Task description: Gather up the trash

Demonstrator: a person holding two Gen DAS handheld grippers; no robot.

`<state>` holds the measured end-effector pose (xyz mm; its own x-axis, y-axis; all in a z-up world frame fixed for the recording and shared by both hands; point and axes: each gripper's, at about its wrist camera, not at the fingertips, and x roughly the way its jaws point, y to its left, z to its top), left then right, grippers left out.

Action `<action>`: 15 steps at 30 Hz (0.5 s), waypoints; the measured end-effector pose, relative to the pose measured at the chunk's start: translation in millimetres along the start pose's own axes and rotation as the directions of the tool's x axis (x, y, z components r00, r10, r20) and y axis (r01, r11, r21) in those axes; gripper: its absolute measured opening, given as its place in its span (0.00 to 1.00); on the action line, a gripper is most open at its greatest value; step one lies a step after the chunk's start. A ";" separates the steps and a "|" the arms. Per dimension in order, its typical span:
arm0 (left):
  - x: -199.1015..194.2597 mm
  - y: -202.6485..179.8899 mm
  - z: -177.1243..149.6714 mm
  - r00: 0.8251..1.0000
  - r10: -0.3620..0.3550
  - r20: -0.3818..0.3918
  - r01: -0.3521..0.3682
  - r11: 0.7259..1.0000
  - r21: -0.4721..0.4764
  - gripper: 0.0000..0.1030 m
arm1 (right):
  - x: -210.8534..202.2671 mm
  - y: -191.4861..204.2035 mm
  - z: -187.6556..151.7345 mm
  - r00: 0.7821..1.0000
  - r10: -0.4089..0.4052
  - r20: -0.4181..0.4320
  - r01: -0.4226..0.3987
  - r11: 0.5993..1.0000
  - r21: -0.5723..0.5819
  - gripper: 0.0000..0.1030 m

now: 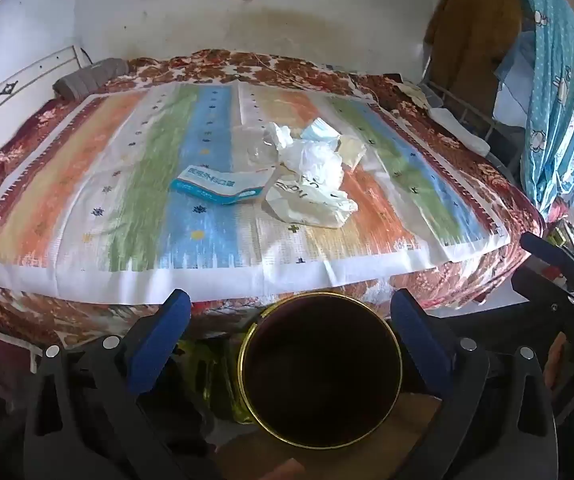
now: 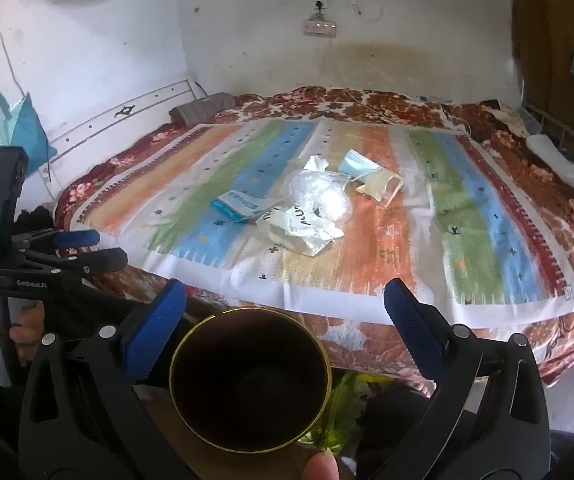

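A pile of trash lies in the middle of a striped cloth (image 1: pixel 99 184) (image 2: pixel 487 248) on the bed: a blue-and-white packet (image 1: pixel 219 187) (image 2: pixel 239 205), crumpled white bags (image 1: pixel 311 184) (image 2: pixel 319 200), a blue face mask (image 1: pixel 319 130) (image 2: pixel 357 164), a small yellowish packet (image 1: pixel 351 150) (image 2: pixel 381 185). A dark round bin with a gold rim (image 1: pixel 321 372) (image 2: pixel 251 380) stands below the bed's near edge. My left gripper (image 1: pixel 291 312) is open and empty above the bin. My right gripper (image 2: pixel 285 300) is open and empty, also above it.
The bed has a red floral blanket (image 1: pixel 427 280) (image 2: pixel 367 336) and stands against a white wall (image 1: pixel 327 12). A grey pillow (image 1: pixel 87 78) (image 2: pixel 203 110) lies at its far left. Blue fabric (image 1: pixel 559 100) hangs at the right. A blue bag (image 2: pixel 11 128) hangs left.
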<state>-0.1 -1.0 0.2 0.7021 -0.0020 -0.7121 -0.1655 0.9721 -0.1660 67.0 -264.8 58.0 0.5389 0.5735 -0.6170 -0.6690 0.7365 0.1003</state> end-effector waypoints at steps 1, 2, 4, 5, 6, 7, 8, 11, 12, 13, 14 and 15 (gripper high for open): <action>-0.6 -1.3 -0.4 1.000 0.004 0.004 -0.004 1.000 0.010 0.95 | 1.2 2.1 -0.1 1.000 0.003 -0.004 -0.003 1.000 -0.007 0.92; -1.1 -3.0 -0.9 1.000 0.010 0.008 -0.010 1.000 0.022 0.95 | 2.8 4.6 -0.1 1.000 0.010 -0.009 -0.010 1.000 -0.013 0.92; -1.2 -7.8 -4.2 1.000 0.026 0.017 -0.027 0.999 0.033 0.95 | 4.8 -1.5 -1.4 0.999 0.027 -0.026 -0.027 1.000 0.012 0.92; -0.3 -4.0 -2.0 1.000 0.015 0.004 -0.015 1.000 0.014 0.95 | 3.3 -2.1 0.1 0.999 0.022 -0.032 -0.021 1.000 0.015 0.92; -0.2 -3.7 -2.3 1.000 0.012 0.002 -0.012 1.000 0.018 0.95 | 2.1 -3.0 -0.9 0.999 0.026 -0.030 -0.025 0.999 0.019 0.92; 2.0 -3.3 -0.2 1.000 0.006 -0.012 -0.006 1.000 0.020 0.95 | 2.5 0.2 -0.2 0.999 0.021 -0.038 -0.021 1.000 0.013 0.92; 1.8 -3.2 -0.8 1.000 0.002 -0.002 -0.002 1.000 0.015 0.95 | 0.8 0.4 -0.2 0.999 0.022 -0.038 -0.022 1.000 0.015 0.92; 8.5 -6.3 1.5 1.000 0.023 0.005 -0.023 1.000 0.007 0.95 | 6.5 2.5 0.6 0.999 0.015 -0.047 -0.014 1.000 0.013 0.92; 10.5 -7.2 2.9 0.999 0.049 0.013 -0.049 0.999 0.005 0.95 | 7.0 2.9 0.5 0.999 0.013 -0.049 -0.013 1.000 0.010 0.92; 10.7 -8.0 4.3 0.997 0.073 0.023 -0.073 0.997 0.005 0.95 | 7.3 4.2 0.3 0.999 0.010 -0.051 -0.009 1.000 0.003 0.92; 8.6 -6.8 6.4 0.996 0.080 0.031 -0.080 0.997 0.003 0.95 | 7.8 4.7 0.2 0.999 0.007 -0.053 -0.007 1.000 -0.003 0.92; 2.2 1.1 7.4 0.998 0.057 0.035 -0.057 0.998 -0.010 0.95 | 8.4 5.5 -0.1 0.998 0.003 -0.055 -0.004 1.000 -0.009 0.92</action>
<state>6.4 1.8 3.4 0.7155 0.0619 -0.6959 -0.2124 0.9682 -0.1322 67.9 -255.9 53.3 0.5077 0.5552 -0.6588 -0.6753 0.7312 0.0959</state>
